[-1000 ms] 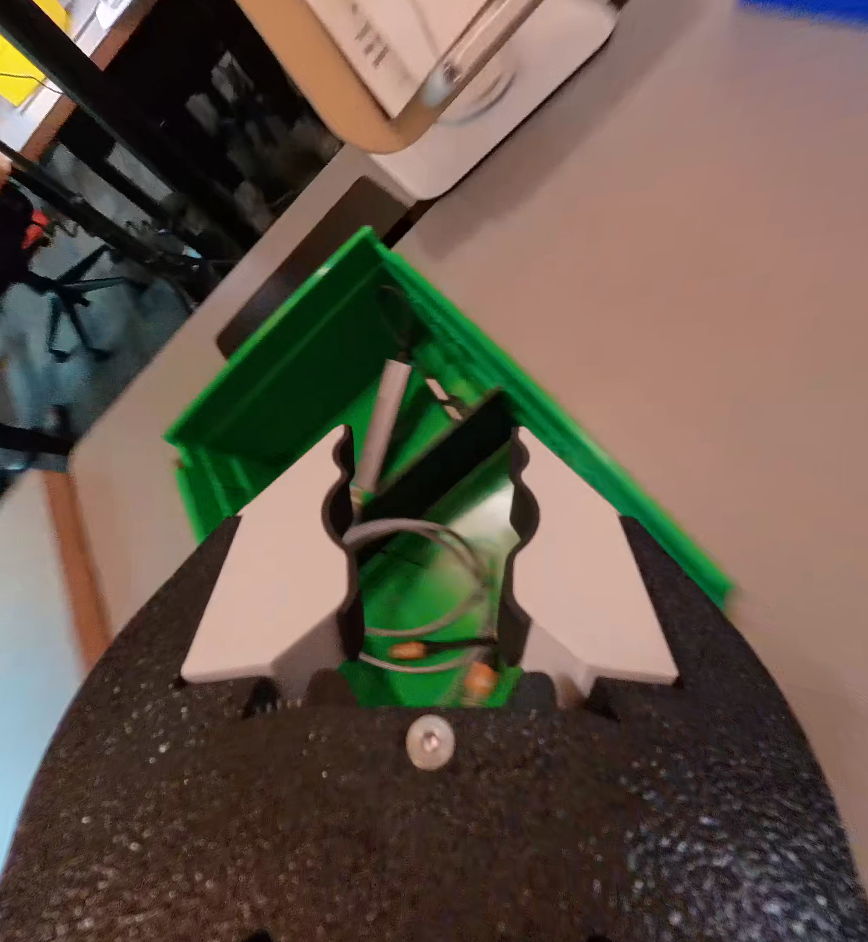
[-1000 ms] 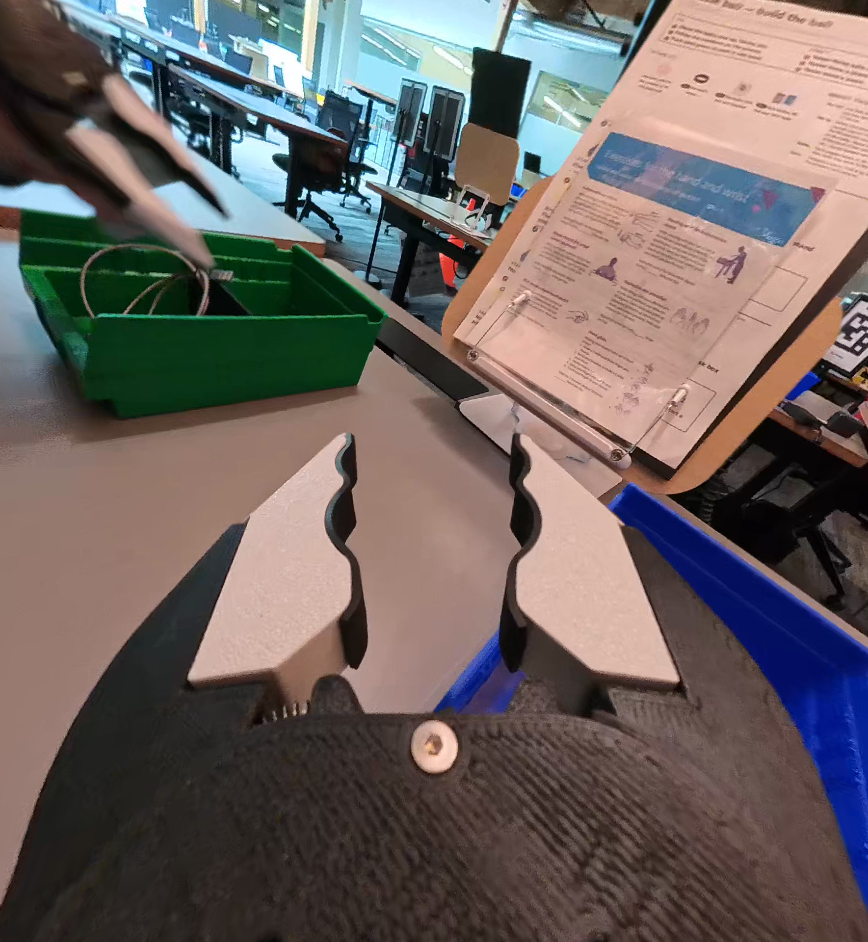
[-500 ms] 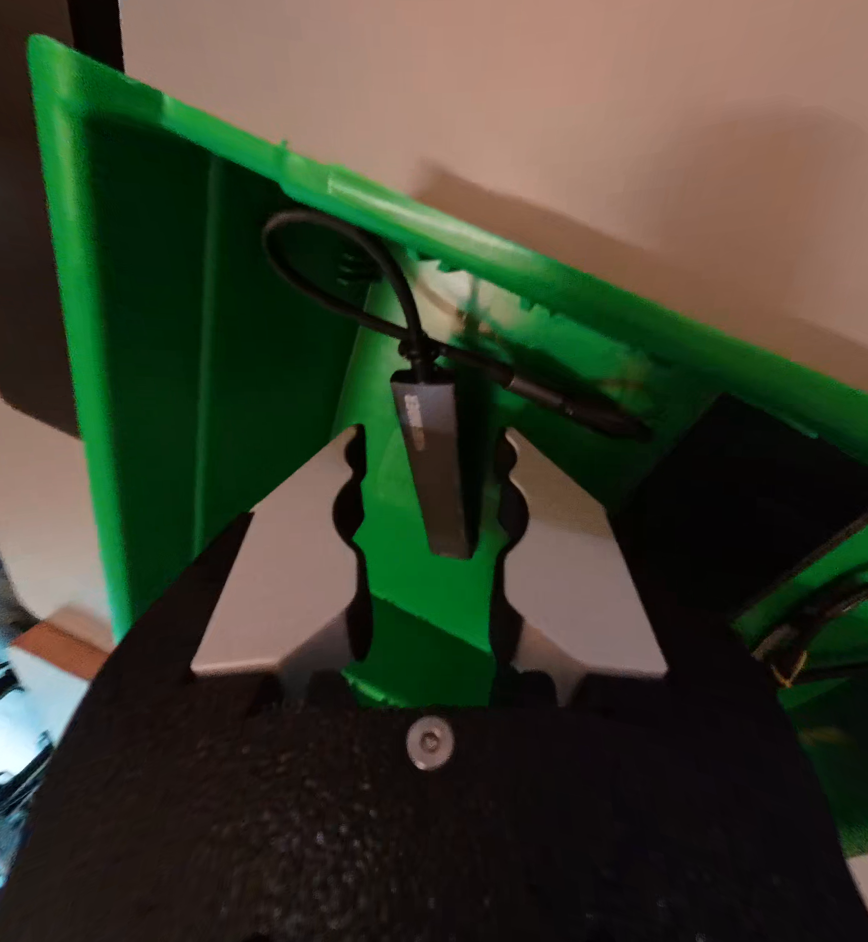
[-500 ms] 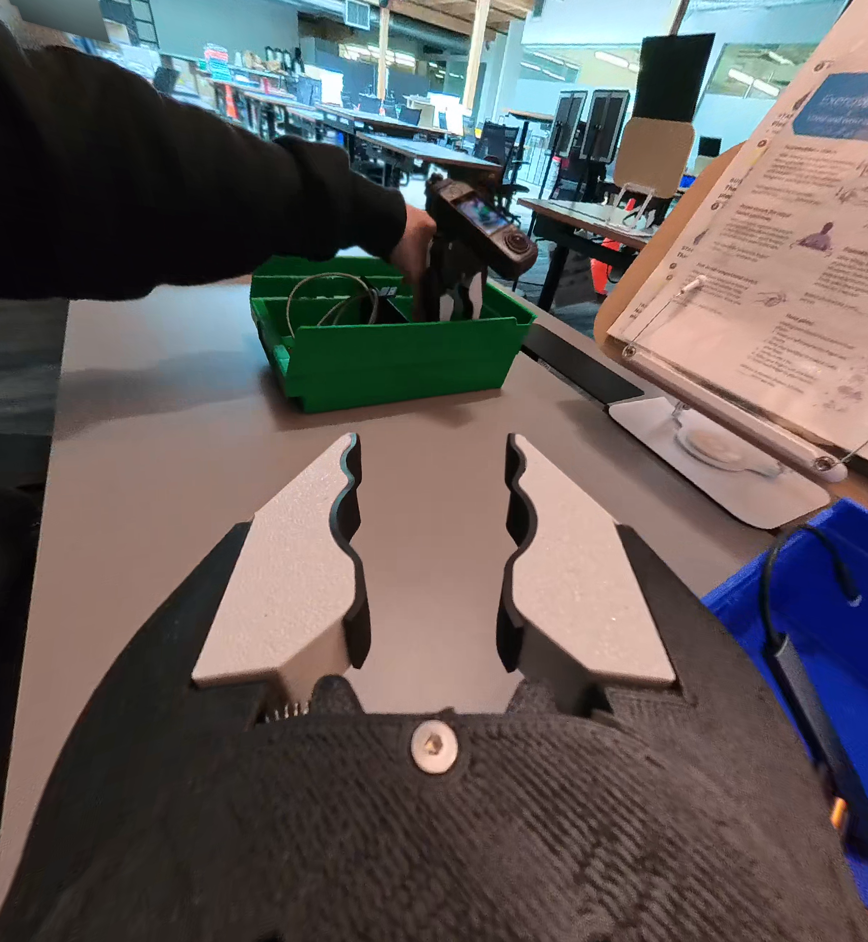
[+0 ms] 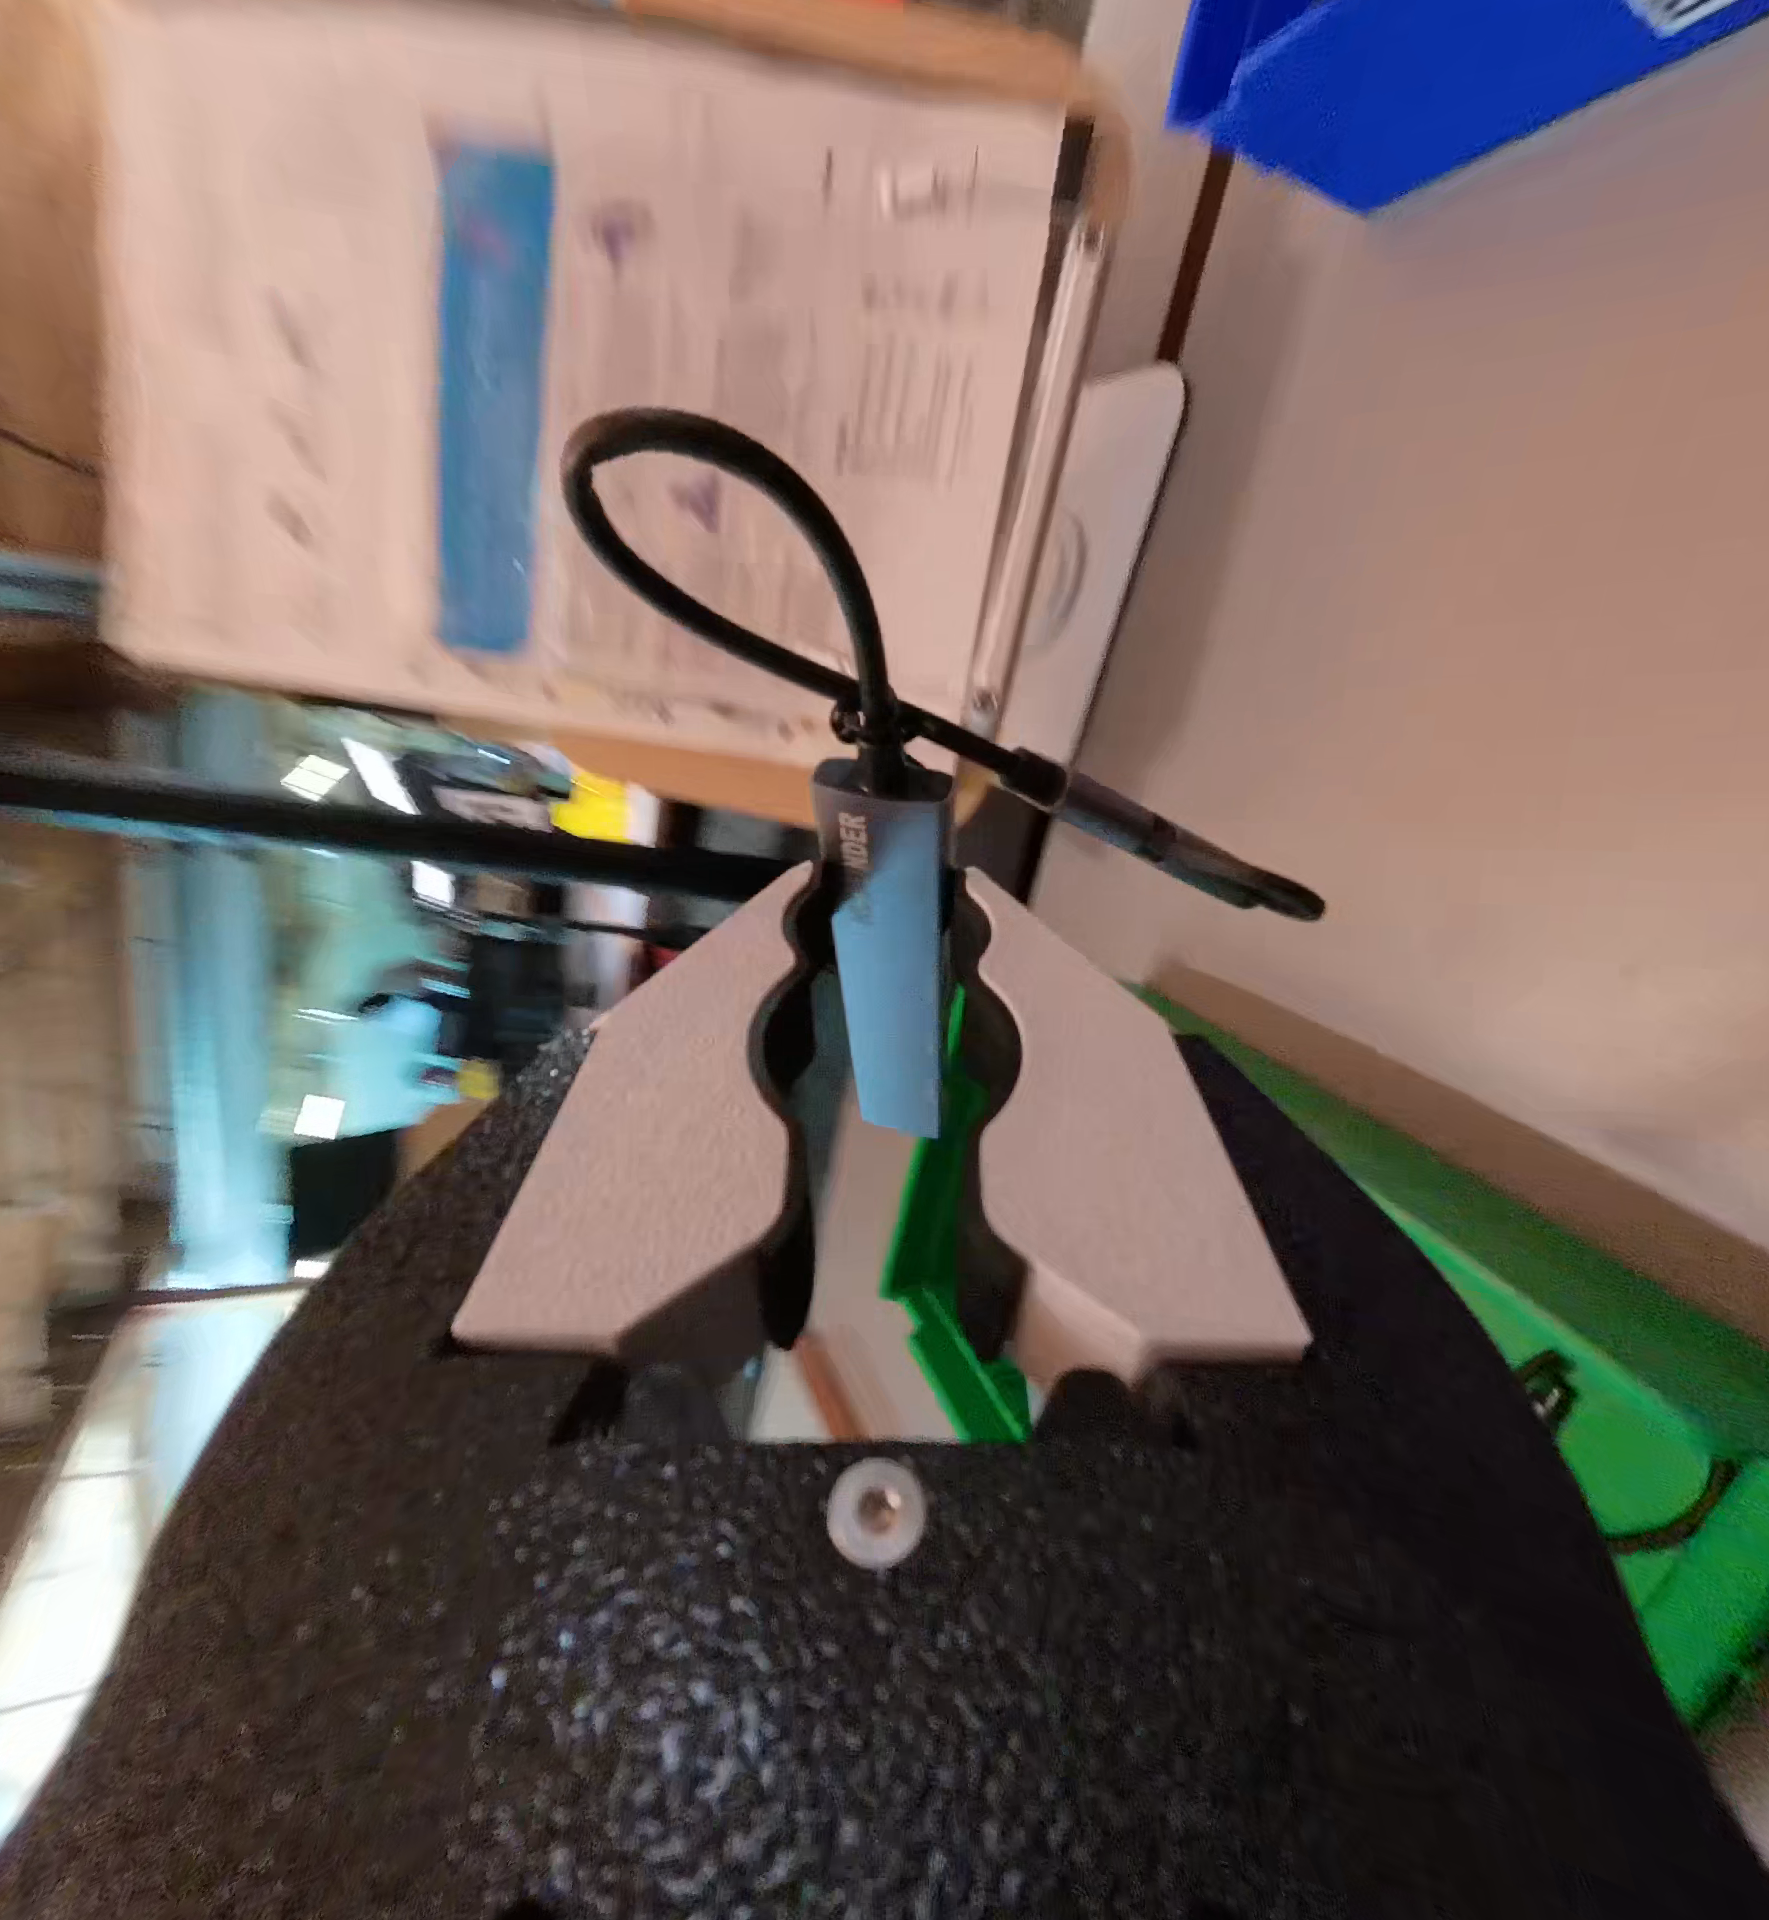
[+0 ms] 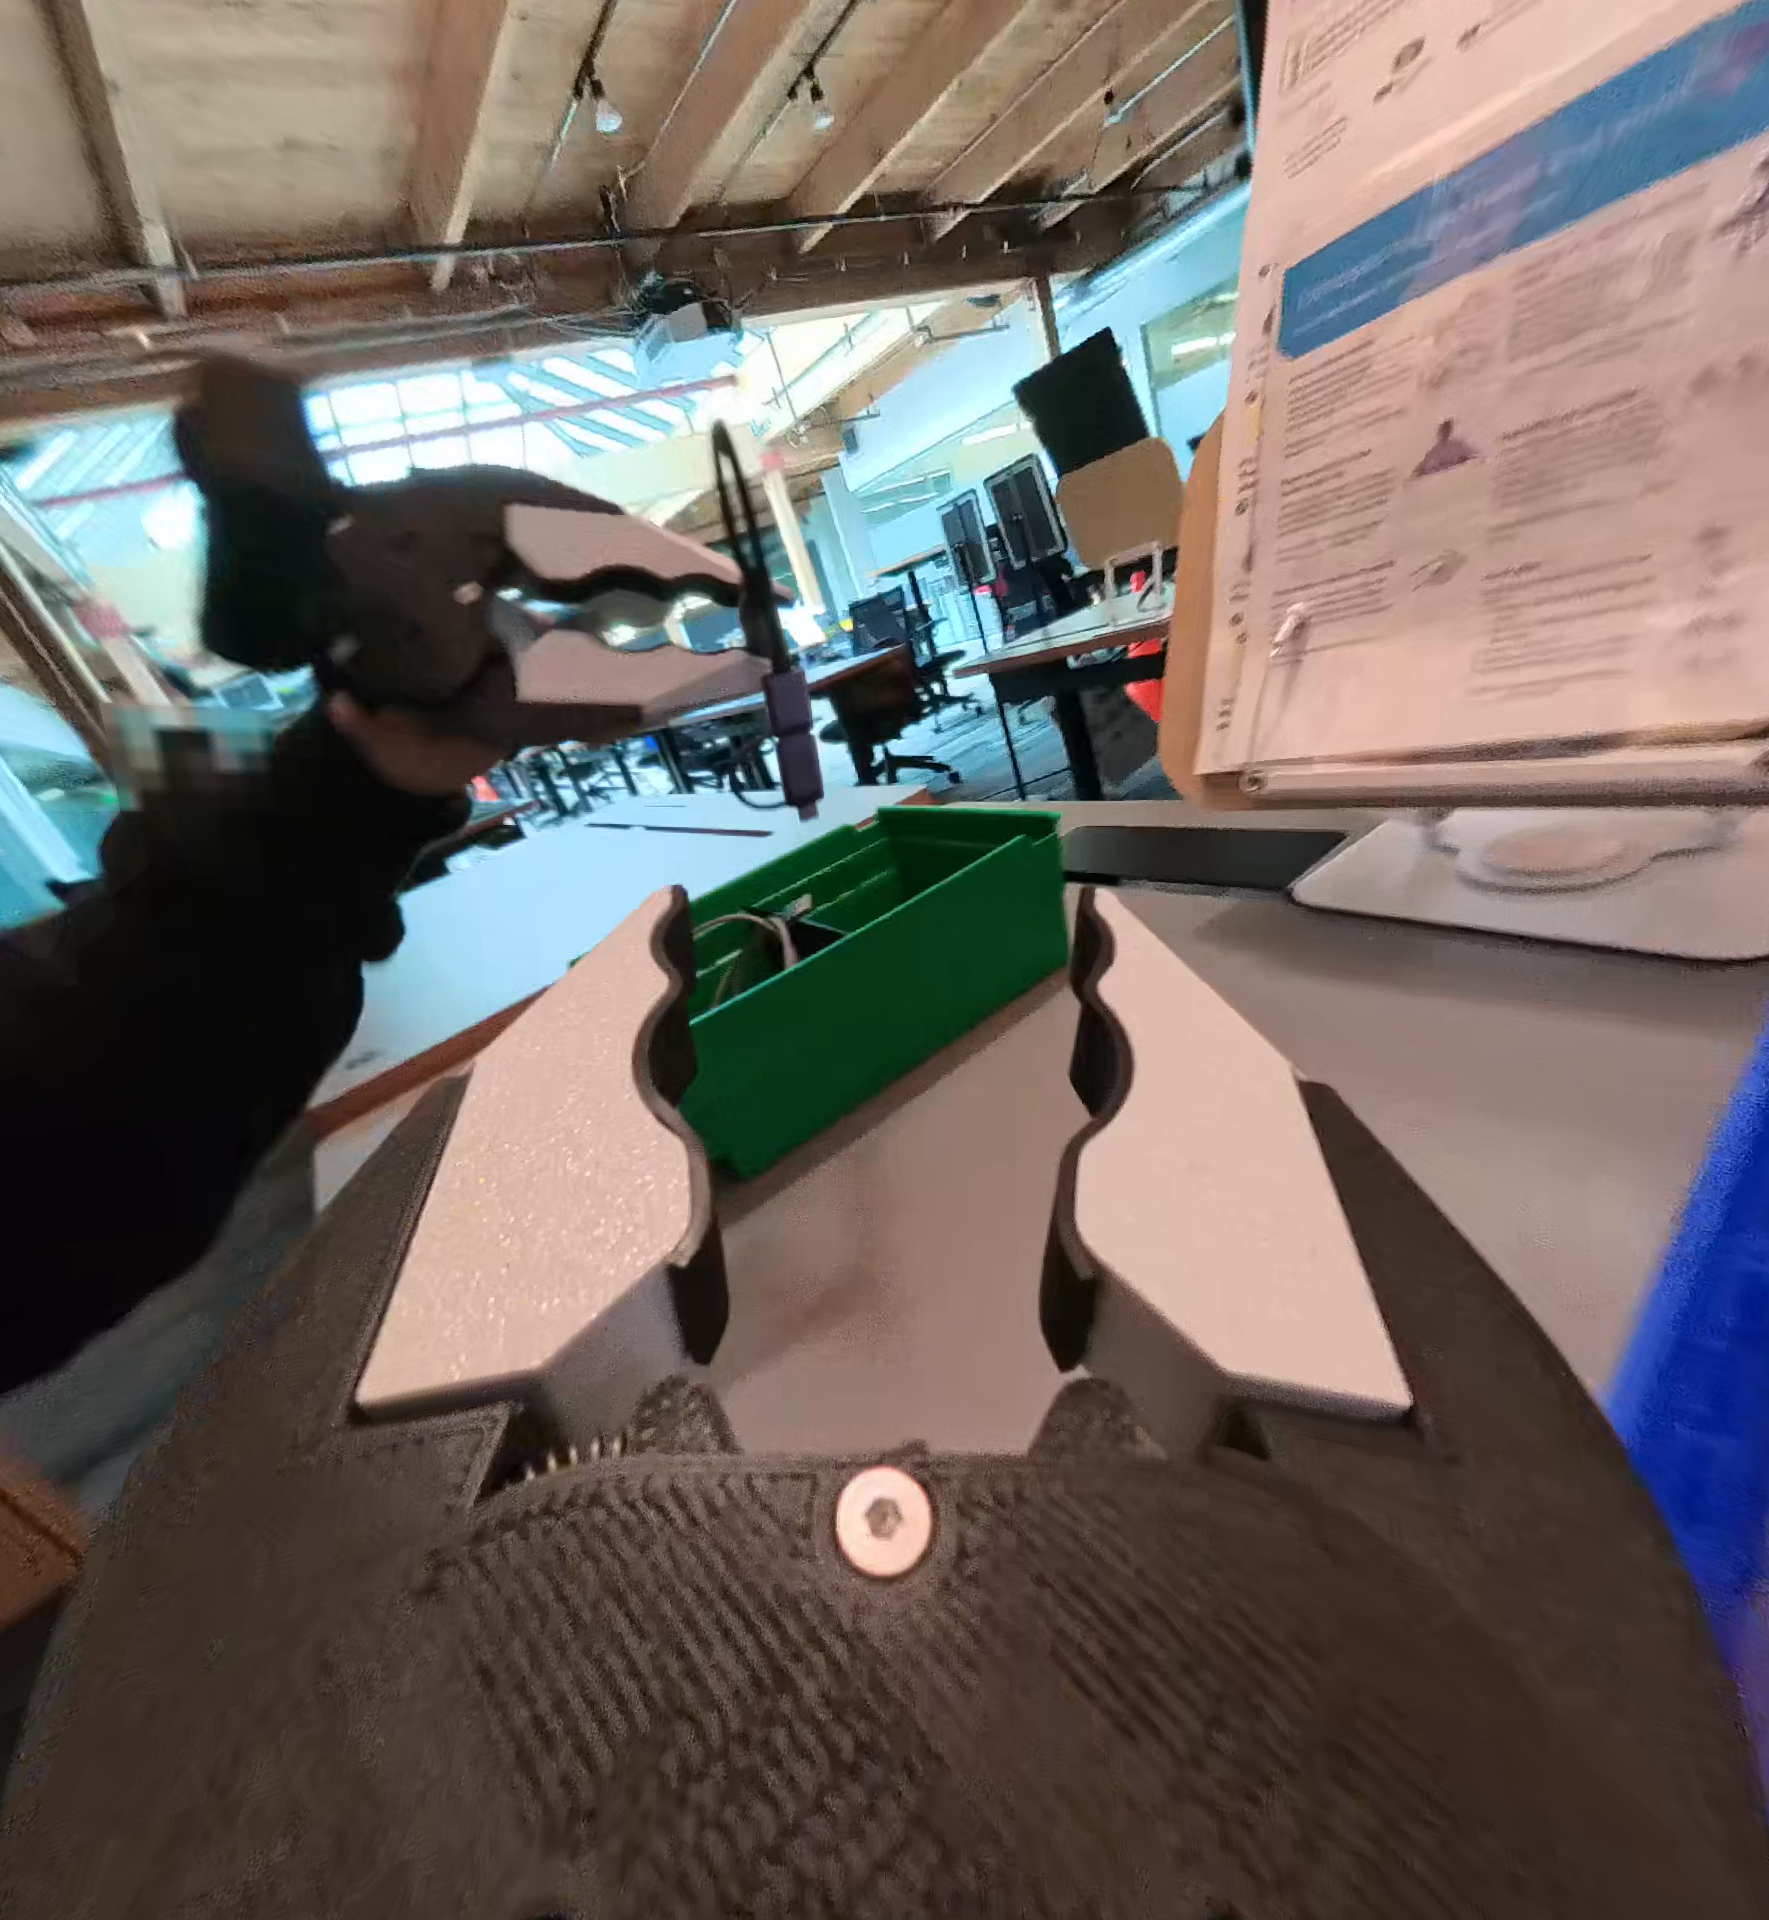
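My left gripper point(image 5: 880, 883) is shut on a grey stick-shaped adapter point(image 5: 890, 966) with a short looped black cable point(image 5: 714, 561) and plug. It holds the adapter in the air above the green bin point(image 5: 1545, 1309). In the right wrist view the left gripper point(image 6: 745, 623) hangs over the green bin point(image 6: 859, 977) with the adapter's cable point(image 6: 755, 582) dangling from its tips. My right gripper point(image 6: 880, 914) is open and empty, low over the grey table point(image 6: 1379, 1039), pointing at the green bin.
The green bin holds coiled grey cables point(image 6: 755, 945). A blue bin point(image 6: 1753, 1299) sits at my right; it also shows in the left wrist view point(image 5: 1431, 94). A document stand with printed sheets point(image 6: 1534, 416) rises at the back right. A person's dark sleeve point(image 6: 132, 1039) reaches in from the left. There is about 20 centimeters between the tips of the two grippers.
My left gripper closed on the grey adapter inside the green bin and lifted it out, swinging up. My right gripper tilted upward and stayed open.
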A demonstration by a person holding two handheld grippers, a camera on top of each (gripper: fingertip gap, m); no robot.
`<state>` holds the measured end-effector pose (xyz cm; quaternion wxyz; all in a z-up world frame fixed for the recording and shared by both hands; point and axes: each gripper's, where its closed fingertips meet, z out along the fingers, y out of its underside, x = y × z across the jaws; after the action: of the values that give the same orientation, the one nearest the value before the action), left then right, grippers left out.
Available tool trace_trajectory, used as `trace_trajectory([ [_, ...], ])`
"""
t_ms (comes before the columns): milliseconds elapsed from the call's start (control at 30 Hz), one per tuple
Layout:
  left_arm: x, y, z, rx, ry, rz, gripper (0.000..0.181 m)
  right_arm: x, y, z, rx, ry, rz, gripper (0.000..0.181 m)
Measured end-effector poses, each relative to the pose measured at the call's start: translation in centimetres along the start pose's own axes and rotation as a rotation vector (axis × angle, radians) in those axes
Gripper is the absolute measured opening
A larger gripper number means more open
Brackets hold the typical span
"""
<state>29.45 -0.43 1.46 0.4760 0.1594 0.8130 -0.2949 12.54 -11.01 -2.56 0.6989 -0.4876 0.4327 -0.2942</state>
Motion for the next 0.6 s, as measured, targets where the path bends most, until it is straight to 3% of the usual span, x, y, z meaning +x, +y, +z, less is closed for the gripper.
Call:
trace_trajectory([
  [33, 1.2, -2.2, -1.4, 0.021, -0.076, 0.080, 0.020, -0.6, 0.6, 0.5, -0.008, -0.010, 0.022, 0.076],
  [167, 7.2, -9.1, -5.3, 0.102, -0.329, 0.407, 0.021, -3.7, 1.9, 1.2, -0.012, -0.082, 0.055, 0.079],
  [267, 10.3, -11.6, -6.8, 0.150, -0.418, 0.506, 0.020, -5.5, 1.5, 0.6, 0.019, -0.142, 0.083, 0.068],
  [300, 11.0, -12.2, -7.2, 0.174, -0.439, 0.523, 0.020, -6.0, 1.2, 0.3, 0.038, -0.161, 0.081, 0.066],
  [367, 11.3, -12.9, -7.8, 0.184, -0.497, 0.554, 0.021, -7.2, 1.5, 0.0, 0.017, -0.221, 0.041, 0.032],
  [400, 11.6, -13.3, -8.1, 0.202, -0.499, 0.565, 0.021, -7.3, 1.7, 0.0, 0.005, -0.219, 0.019, 0.024],
  [533, 12.0, -14.1, -8.1, 0.232, -0.494, 0.547, 0.021, -6.8, 1.5, 0.0, 0.021, -0.209, -0.065, 0.008],
  [600, 12.2, -14.1, -7.9, 0.306, -0.434, 0.467, 0.024, -6.2, 1.4, -0.1, 0.012, -0.232, 0.017, 0.008],
])
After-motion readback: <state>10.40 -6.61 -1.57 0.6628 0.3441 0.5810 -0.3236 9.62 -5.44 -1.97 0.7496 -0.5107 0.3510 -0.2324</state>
